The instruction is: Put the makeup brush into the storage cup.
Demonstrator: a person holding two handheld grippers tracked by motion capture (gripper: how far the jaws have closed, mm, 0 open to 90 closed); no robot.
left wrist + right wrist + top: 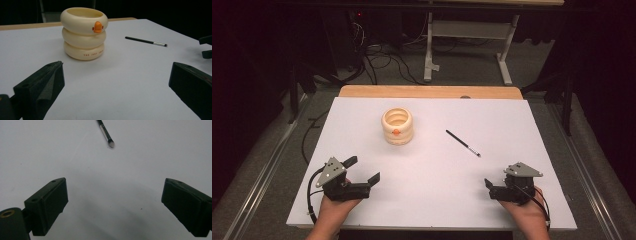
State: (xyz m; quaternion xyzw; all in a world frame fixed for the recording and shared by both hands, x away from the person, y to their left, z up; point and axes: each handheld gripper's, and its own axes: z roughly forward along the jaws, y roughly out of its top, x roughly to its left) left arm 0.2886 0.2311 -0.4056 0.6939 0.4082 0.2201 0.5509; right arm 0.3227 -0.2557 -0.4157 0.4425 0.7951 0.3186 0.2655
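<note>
Left gripper (362,169): jaws wide apart, empty, resting low near the front-left edge of the table (362,220). Right gripper (493,188): jaws likewise apart and empty, near the front-right edge. In the right gripper view the jaws frame bare table surface, with the bristle tip of the brush (108,137) lying ahead of them.

The brush (463,143) lies flat on the table, right of centre, well apart from both grippers and untouched. The right gripper is the nearer one and points toward it.

Container: one cup (397,126), cream, shaped as three stacked rings with an orange duck bill on the upper ring, standing upright left of centre. Its interior appears empty as far as the high view shows; the bottom cannot be confirmed.

Progress, judged: nothing is grasped and nothing is in the cup. Approach, pickup and any placement of the brush all remain.
</note>
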